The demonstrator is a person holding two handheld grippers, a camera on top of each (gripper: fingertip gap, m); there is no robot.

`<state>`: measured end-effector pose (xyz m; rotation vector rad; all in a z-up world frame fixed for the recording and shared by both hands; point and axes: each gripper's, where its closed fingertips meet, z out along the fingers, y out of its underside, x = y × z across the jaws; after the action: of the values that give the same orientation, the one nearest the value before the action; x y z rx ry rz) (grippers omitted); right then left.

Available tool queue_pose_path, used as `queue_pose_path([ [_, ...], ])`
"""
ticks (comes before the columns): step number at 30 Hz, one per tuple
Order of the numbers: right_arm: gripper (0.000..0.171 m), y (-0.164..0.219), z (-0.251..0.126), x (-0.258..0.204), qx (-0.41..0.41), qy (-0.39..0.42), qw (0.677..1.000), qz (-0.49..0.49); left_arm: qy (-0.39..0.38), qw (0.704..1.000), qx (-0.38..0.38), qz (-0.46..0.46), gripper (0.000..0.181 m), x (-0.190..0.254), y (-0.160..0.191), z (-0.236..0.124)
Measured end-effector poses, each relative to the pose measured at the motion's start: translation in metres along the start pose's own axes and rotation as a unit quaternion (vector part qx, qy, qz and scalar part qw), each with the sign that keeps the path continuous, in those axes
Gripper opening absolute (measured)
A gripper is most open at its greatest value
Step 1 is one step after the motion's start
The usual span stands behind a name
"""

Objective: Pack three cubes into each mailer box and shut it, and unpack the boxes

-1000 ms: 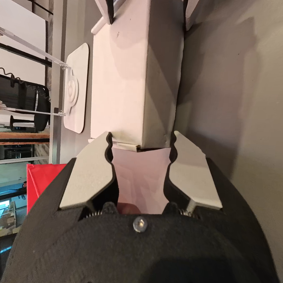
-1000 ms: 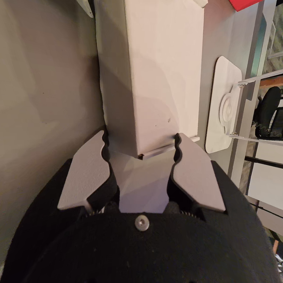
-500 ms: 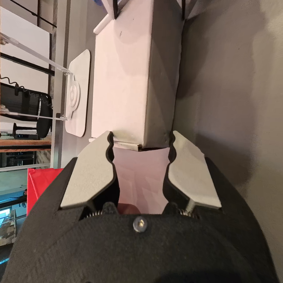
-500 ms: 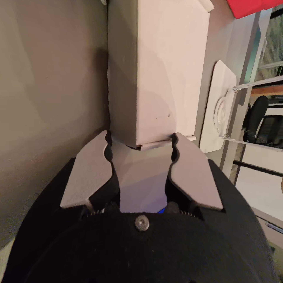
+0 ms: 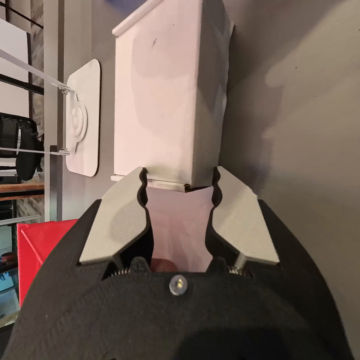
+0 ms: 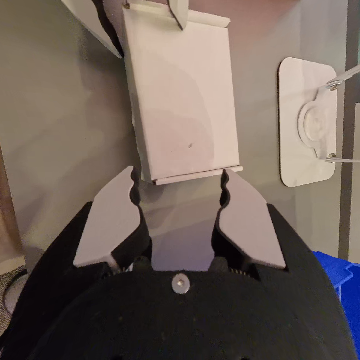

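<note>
A closed white mailer box (image 5: 155, 97) lies flat on the grey table (image 5: 292, 155). My left gripper (image 5: 179, 171) is open and straddles the near end corner of the box, one finger against the lid and the other beside the side wall. In the right wrist view the box (image 6: 181, 97) is seen from above. My right gripper (image 6: 178, 171) is open and empty, with its tips just short of the box's near end. The left gripper's fingers (image 6: 178, 11) show at the box's far end. No cubes are in view.
A white pad with a clear acrylic mount (image 5: 83, 116) lies on the table beside the box, and also shows in the right wrist view (image 6: 305, 120). A red bin (image 5: 39, 253) is near the left gripper. A blue bin (image 6: 342, 292) is near the right gripper. Left tips to right tips: about 12 centimetres.
My right gripper has pulled back off the box's end and now looks down on the lid. The left gripper stays at its end. Both jaw openings look unchanged.
</note>
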<state>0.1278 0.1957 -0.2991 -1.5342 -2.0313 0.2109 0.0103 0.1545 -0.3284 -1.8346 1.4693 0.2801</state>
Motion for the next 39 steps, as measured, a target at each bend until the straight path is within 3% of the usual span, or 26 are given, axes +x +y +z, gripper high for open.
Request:
queue_pose_path([
  [2,0.097,-0.004,0.0,-0.001,0.006,-0.035,0.999,0.017,0.003,1.0,0.001,-0.001,0.064,0.0,0.0,0.0],
  [4,0.125,-0.009,0.006,0.001,-0.007,-0.07,0.997,0.041,0.002,1.0,0.001,0.0,0.065,0.0,-0.001,0.0],
  [8,0.138,-0.021,0.031,0.003,-0.059,-0.098,0.993,0.001,-0.003,1.0,0.004,-0.001,0.065,0.0,-0.002,0.001],
  [15,0.127,-0.023,0.066,0.001,-0.163,-0.116,0.979,-0.049,-0.002,1.0,0.018,-0.008,0.065,0.0,-0.003,0.001],
  [26,0.124,-0.028,0.055,0.002,-0.141,-0.152,0.978,-0.007,-0.013,0.996,0.051,-0.066,0.073,-0.014,-0.007,-0.011],
  [32,0.124,-0.029,0.022,0.029,-0.127,-0.12,0.985,0.001,-0.072,0.987,0.093,-0.105,0.071,-0.041,-0.015,-0.027],
  [39,0.123,-0.016,-0.051,0.086,-0.09,-0.07,0.993,0.041,-0.084,0.985,0.099,-0.117,0.065,-0.044,-0.013,-0.028],
])
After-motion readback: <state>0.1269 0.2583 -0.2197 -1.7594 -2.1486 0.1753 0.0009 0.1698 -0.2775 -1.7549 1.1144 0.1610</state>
